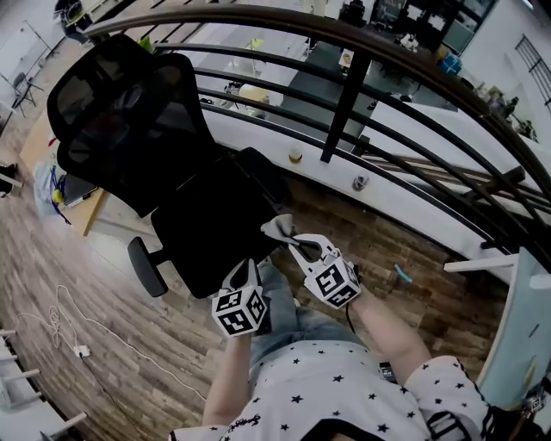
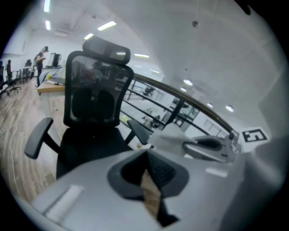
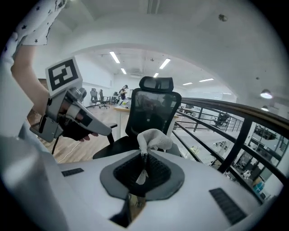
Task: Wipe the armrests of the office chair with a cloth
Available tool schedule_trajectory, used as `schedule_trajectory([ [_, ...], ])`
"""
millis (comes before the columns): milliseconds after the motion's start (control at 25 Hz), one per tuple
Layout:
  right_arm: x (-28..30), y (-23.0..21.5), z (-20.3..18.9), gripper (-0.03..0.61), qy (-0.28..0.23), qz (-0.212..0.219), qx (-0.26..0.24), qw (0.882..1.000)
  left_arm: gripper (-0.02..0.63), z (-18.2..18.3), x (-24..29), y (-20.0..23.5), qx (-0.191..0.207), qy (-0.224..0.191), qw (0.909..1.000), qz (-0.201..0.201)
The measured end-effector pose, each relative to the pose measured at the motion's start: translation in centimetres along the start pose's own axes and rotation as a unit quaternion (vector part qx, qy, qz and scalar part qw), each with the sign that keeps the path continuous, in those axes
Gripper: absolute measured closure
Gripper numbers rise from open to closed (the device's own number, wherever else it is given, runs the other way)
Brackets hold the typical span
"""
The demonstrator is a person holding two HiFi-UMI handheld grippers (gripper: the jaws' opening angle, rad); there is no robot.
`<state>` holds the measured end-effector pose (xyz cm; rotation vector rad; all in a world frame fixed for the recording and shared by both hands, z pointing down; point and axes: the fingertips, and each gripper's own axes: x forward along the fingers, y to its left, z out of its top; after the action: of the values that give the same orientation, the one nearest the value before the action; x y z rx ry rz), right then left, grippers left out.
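Indoors, office chair [image 1: 138, 121] stands on wooden floor [image 1: 172, 379] beside curved railing [image 1: 258, 17].

Bright, even light from ceiling strip lights [image 3: 116, 57]. Strong fisheye bending, dark vignette at every corner. Left gripper view soft, near body blurred. Floor [image 1: 52, 258] smeared at 9 o'clock.

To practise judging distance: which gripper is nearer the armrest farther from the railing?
Left. The left gripper is beside that armrest; the right gripper, holding the cloth, is farther across the seat.
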<state>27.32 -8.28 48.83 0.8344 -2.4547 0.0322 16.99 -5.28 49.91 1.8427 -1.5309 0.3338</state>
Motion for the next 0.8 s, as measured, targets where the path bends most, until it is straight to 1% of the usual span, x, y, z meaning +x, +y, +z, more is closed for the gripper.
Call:
schedule_trajectory([
  [240, -3.7, 0.4, 2.2, 0.552, -0.035, -0.023, 0.037, 0.998, 0.609, 0.8, -2.5, -1.3, 0.014, -0.011, 0.9998, -0.005],
  [480, -7.0, 0.7, 4.1, 0.552, -0.067, -0.042, 0.071, 0.994, 0.609, 1.6, -4.5, -2.7, 0.028, -0.026, 0.9991, -0.018],
  [560, -7.6, 0.9, 4.8, 0.552, -0.077, -0.041, 0.076, 0.993, 0.609, 1.9, -5.0, -2.9, 0.029, -0.034, 0.9988, -0.020],
  [800, -9.0, 2.3, 6.3, 0.552, -0.101, -0.047, 0.069, 0.991, 0.609, 2.2, -6.4, -2.6, 0.033, -0.052, 0.9979, -0.022],
])
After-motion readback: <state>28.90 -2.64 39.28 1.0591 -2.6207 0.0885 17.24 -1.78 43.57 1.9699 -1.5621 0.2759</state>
